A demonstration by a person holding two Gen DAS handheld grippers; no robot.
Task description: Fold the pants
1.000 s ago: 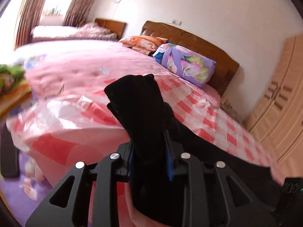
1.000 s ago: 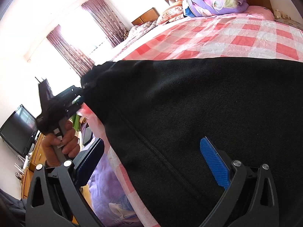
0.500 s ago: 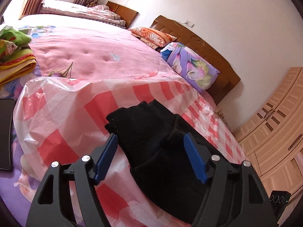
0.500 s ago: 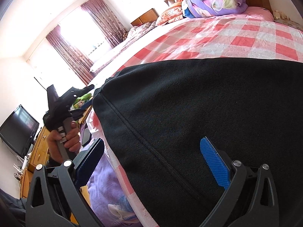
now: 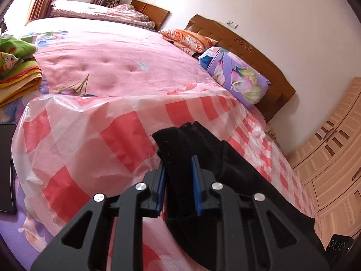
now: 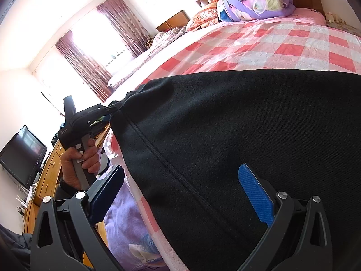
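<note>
Left-wrist view showed black knit fabric pants (image 5: pixel 237 180) lying lengthwise toward the headboard, left gripper (image 5: pixel 178 176) clamping their bunched end, right gripper (image 6: pixel 180 192) spread wide.

We see our right gripper (image 6: pixel 180 192) spread wide over the black pants (image 6: pixel 237 131), while our left gripper (image 6: pixel 112 110) pinches their far corner.
</note>
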